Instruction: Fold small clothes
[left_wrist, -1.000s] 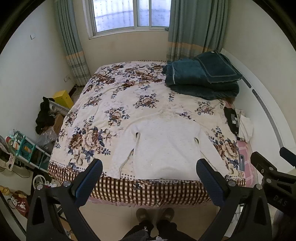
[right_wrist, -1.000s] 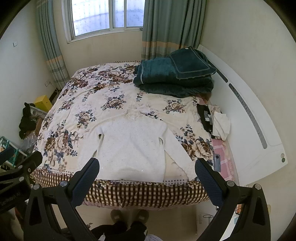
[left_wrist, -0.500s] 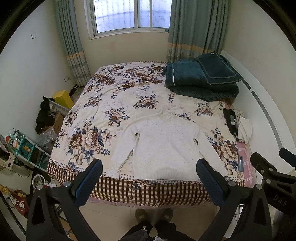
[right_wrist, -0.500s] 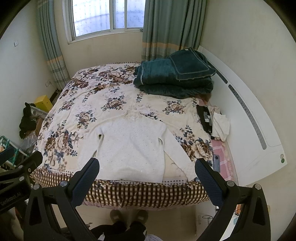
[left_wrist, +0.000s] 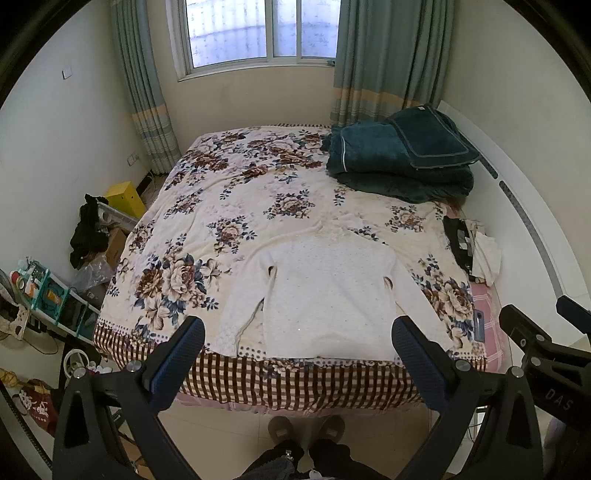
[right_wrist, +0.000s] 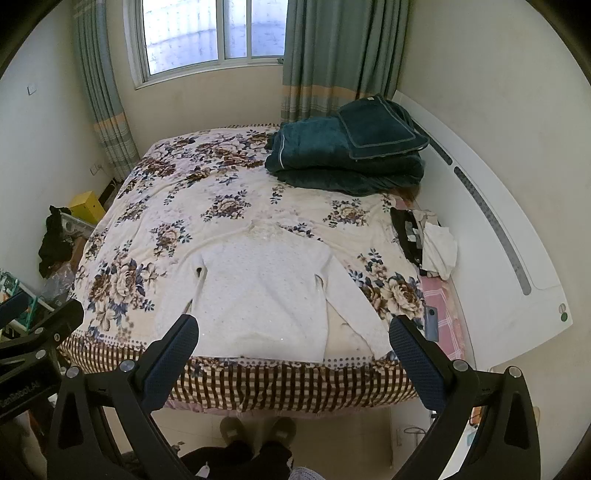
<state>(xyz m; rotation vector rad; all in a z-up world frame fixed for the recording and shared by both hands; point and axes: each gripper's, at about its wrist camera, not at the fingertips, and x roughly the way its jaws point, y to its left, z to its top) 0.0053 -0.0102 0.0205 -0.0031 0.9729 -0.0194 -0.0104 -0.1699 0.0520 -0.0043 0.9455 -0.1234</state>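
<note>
A white long-sleeved sweater (left_wrist: 328, 291) lies flat on the flowered bedspread (left_wrist: 236, 206), hem at the near bed edge, sleeves spread down and outward. It also shows in the right wrist view (right_wrist: 264, 291). My left gripper (left_wrist: 297, 332) is open and empty, held high above the floor in front of the bed. My right gripper (right_wrist: 293, 330) is open and empty too, beside it on the right. Neither touches the sweater.
Folded dark green blankets (left_wrist: 399, 158) lie at the far right of the bed. A small pile of black and white clothes (left_wrist: 472, 247) and a phone (left_wrist: 479, 325) lie by the white headboard (right_wrist: 491, 229). Clutter and a yellow box (left_wrist: 123, 195) stand on the floor at left.
Both views have shifted slightly, so the bed sits a little higher in frame. The sweater has not moved and both grippers stay open.
</note>
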